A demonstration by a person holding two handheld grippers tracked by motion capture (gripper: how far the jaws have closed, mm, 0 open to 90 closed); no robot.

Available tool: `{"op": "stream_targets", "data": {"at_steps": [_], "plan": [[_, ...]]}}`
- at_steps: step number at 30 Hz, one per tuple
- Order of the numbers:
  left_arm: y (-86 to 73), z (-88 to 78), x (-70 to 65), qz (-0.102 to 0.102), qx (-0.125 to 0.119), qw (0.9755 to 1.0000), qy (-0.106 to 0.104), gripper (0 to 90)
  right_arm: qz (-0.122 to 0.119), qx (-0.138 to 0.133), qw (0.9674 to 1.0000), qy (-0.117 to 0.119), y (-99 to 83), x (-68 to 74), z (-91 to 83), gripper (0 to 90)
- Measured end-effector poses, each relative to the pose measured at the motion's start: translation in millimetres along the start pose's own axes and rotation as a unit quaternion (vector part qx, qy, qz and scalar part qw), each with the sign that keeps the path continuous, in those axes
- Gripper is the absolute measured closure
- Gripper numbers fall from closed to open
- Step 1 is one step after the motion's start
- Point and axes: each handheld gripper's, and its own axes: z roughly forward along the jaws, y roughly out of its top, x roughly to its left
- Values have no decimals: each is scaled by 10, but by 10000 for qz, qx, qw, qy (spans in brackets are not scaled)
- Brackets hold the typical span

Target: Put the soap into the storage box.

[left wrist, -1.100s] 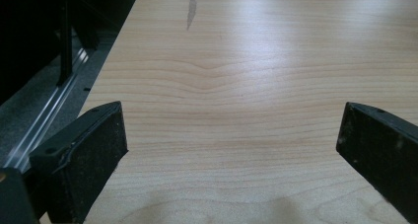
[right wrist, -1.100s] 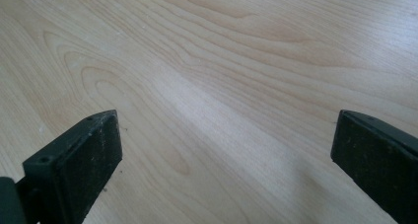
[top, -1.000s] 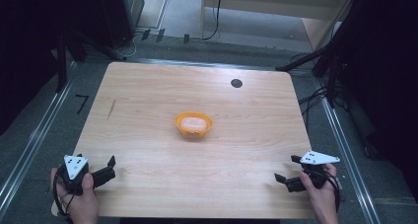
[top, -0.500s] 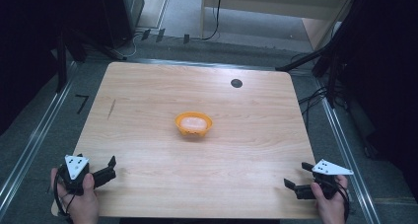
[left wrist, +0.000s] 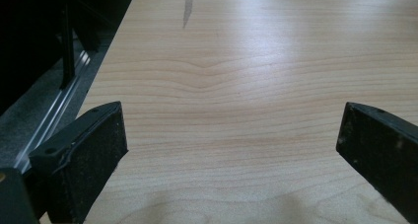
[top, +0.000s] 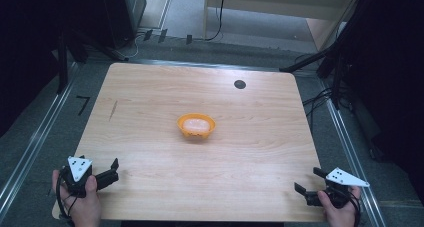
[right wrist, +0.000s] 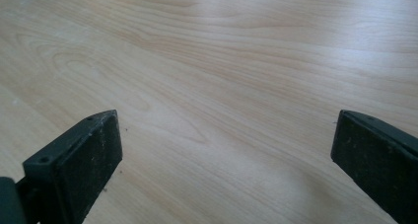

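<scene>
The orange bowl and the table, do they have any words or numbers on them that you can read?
No readable text anywhere.
Orange bowl: plain, no words or numbers.
Table: bare wood with a dark streak and a small black round spot, no writing.
Grey plate on the left gripper and on the right gripper: dark dots, not letters.

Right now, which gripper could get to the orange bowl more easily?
Probably the left gripper: it looks slightly nearer the orange bowl than the right gripper, which sits at the table's far corner. Both are open, so it's close.
</scene>
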Motion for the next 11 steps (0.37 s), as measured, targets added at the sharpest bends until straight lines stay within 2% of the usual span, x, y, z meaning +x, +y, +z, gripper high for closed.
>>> {"op": "stream_targets", "data": {"at_steps": [5, 11], "plan": [[2, 10, -16, 54, 40, 10000, 3, 0, -34, -96, 9997, -212, -9, 22, -1, 0], [5, 14, -25, 121, 81, 9999, 11, 0, -99, -78, 9996, -243, -12, 50, 0, 0]]}}
